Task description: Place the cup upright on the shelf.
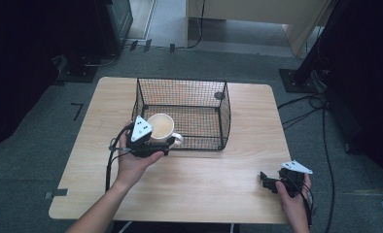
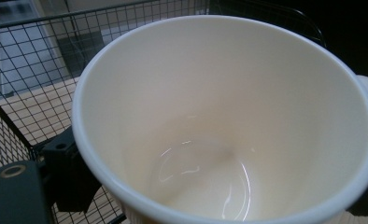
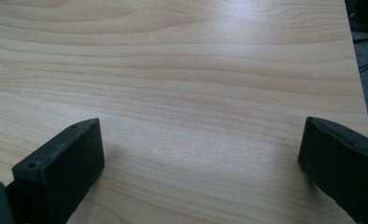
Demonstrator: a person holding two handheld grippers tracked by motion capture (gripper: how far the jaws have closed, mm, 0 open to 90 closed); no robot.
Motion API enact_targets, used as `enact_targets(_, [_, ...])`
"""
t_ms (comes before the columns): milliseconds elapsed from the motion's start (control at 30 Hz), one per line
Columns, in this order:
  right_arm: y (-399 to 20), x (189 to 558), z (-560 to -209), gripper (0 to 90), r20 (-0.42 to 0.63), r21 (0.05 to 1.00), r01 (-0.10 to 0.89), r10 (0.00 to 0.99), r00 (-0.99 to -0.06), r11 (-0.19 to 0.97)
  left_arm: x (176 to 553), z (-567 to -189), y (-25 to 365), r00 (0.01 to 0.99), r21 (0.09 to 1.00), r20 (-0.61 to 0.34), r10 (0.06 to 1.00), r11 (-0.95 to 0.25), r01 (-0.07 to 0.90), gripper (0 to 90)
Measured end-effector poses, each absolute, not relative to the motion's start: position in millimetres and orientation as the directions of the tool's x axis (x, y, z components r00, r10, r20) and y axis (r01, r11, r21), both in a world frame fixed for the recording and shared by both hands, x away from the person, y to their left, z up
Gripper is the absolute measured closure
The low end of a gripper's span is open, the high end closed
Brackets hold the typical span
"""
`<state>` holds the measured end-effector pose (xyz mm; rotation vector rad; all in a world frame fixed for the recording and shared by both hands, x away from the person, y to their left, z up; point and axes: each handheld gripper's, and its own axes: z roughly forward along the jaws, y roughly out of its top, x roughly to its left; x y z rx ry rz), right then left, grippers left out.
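Glossy round cream mug (image 2: 229, 121) over black wire-mesh basket (image 1: 199, 97); woodgrain table (image 3: 196, 70).

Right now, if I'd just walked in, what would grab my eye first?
Probably the cream mug, held in the left gripper at the near left corner of the black wire basket in the middle of the wooden table. The right gripper rests near the table's near right corner, jaws wide apart with nothing between them.
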<state>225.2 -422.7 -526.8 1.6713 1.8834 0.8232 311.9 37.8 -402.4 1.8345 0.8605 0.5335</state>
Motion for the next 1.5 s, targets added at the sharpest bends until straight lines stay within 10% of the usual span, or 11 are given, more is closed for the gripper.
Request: enact_targets(1500, [-424, 224, -527, 0.2, 0.043, 0.716, 0.694, 0.988, -0.148, 0.073, 435, -401, -10, 0.676, 0.900, 0.036, 0.736, -0.318, 0.298, 8.9])
